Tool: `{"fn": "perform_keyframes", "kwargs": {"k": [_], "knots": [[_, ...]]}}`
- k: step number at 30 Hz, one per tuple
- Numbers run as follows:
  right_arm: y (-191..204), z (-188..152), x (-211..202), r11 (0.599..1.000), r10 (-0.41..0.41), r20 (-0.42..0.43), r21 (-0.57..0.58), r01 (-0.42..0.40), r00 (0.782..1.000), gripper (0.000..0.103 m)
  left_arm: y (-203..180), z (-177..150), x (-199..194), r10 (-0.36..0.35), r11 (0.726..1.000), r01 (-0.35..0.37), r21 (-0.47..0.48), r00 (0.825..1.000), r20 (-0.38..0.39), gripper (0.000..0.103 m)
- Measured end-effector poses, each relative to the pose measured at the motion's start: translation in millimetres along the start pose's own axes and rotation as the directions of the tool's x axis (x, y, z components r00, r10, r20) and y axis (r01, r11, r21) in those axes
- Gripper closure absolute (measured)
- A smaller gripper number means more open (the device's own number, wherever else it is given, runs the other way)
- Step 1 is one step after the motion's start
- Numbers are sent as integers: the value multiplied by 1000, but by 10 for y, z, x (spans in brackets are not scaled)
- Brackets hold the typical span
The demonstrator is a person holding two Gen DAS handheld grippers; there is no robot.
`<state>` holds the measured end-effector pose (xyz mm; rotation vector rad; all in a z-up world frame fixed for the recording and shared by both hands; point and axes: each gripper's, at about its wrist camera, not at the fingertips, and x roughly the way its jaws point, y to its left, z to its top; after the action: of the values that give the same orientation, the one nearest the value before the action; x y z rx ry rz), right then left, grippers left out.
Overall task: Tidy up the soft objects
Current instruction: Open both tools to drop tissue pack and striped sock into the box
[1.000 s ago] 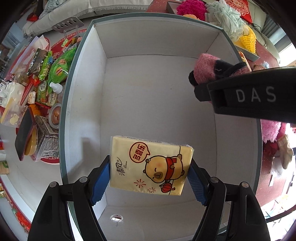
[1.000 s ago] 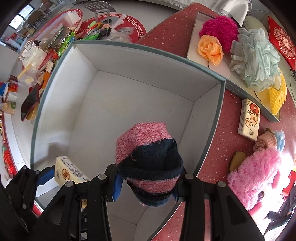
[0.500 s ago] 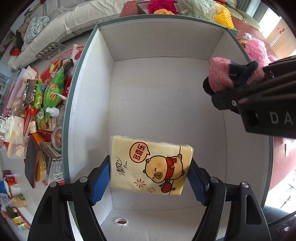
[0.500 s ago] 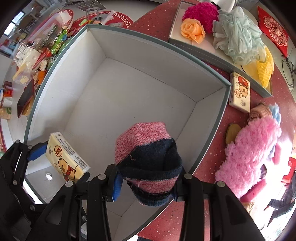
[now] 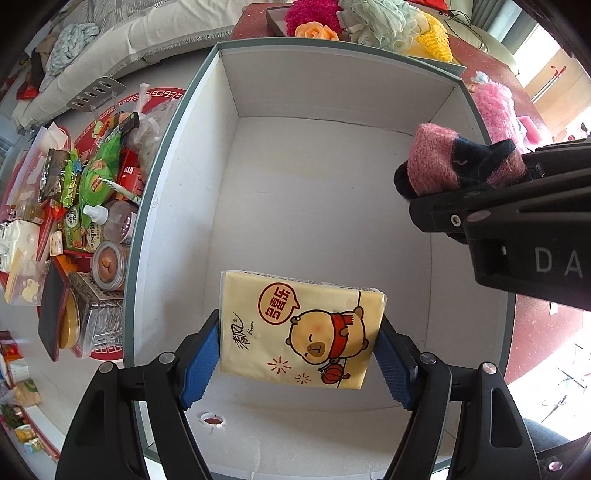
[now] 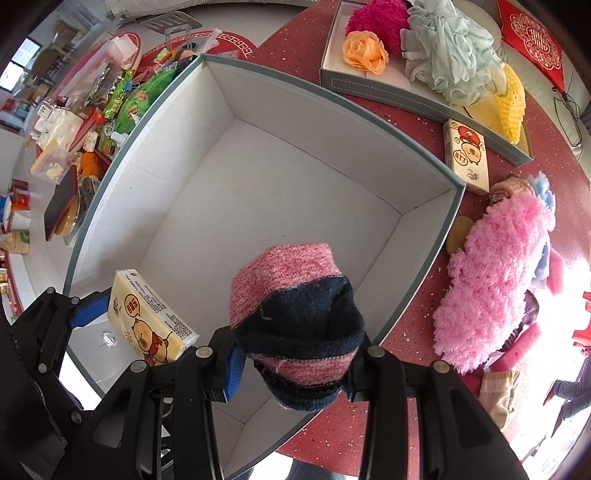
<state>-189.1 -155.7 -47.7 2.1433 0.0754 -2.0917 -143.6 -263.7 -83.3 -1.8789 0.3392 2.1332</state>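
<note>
We see the red speckled tabletop [image 6: 373,424] carrying a large white box [image 5: 325,107] with a grey-green rim, open at the top, its white floor bare beneath both tools. Beyond its far wall lies a shallow grey tray [image 6: 413,98] holding a magenta pompom [image 6: 376,20], an orange fabric rose [image 6: 364,51], a pale green mesh puff [image 6: 454,51] and a yellow knitted piece [image 6: 511,99]. To the right of the box, on the tabletop, sits a fluffy pink plush item [image 6: 495,273], and just beside the box's far right corner a second tissue pack [image 6: 466,157] lies flat. Left of the box, off the tabletop, we make out a heap of snack packets [image 5: 92,177] and jars. Our left gripper [image 5: 298,347] hangs over the near part of the box, its blue-padded fingers [image 5: 201,356] pinching a yellow tissue pack [image 5: 299,328] printed with a cartoon bear by its two short sides, clear of the box floor. Our right gripper [image 6: 291,365] is over the box's right side, its fingers clamped on a rolled pink and navy sock [image 6: 291,310], which is also held above the floor of the box.
</note>
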Motion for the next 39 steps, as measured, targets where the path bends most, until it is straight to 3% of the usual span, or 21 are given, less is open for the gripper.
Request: {"fn": "perform_keyframes", "kwargs": {"k": [10,13,14,15,16,17,19,24,30,39], "knots": [[156,41,-37,999,-13,3,-51,13,1000,59,-9,4,-46,10,1000,-10,-2,1000,9,26],[209,83,-13,998,-10,-3,-56,10,1000,54,-1,1,-51,15,1000,-15,-8,1000,7,25],[209,85,-11,998,-10,-4,-55,9,1000,46,3,0,-47,19,1000,-19,-10,1000,4,25],[209,86,-15,999,-5,-3,-55,5,1000,36,6,-5,-41,25,1000,-25,-14,1000,-3,18],[209,85,-17,998,-6,0,-57,6,1000,31,15,-5,-24,24,1000,-24,-19,1000,-14,7],[207,84,-29,998,-3,9,-56,3,1000,24,31,-10,-2,9,999,-10,-34,999,-34,3],[187,78,-65,999,19,21,-46,-18,1000,22,91,-8,34,-60,996,56,-76,996,-64,1],[125,46,-138,999,28,55,-43,-26,998,0,131,-9,-3,-44,993,38,-108,998,-51,1],[-68,-44,-412,996,91,140,1,-92,986,0,153,8,-89,-76,989,69,-128,996,-49,1],[-634,-447,-701,988,69,192,120,-93,979,0,-197,36,-176,-123,992,119,-46,987,-99,1]]}}
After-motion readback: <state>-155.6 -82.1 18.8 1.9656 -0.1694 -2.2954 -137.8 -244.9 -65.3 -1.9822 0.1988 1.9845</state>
